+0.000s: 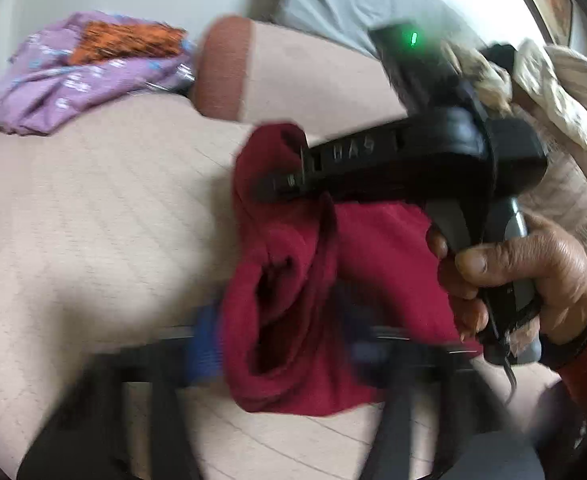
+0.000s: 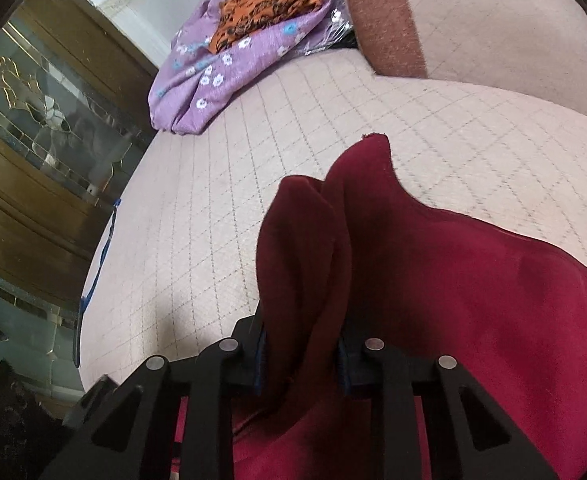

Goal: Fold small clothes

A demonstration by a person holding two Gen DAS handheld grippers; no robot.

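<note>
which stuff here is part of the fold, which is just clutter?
In play:
red garment
right gripper, jaws shut on it
left gripper, blurred

Lying about:
purple floral cloth
orange patterned cloth
bolster
glass cabinet

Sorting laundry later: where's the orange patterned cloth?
In both views the orange patterned cloth lies atop the purple floral garment at the bed's far end, beside the pillow.

Both wrist views close above bed (image 2: 253, 160), facing pillow (image 2: 473, 24); shared: red garment (image 1: 313, 280), purple cloth (image 2: 233, 56).
</note>
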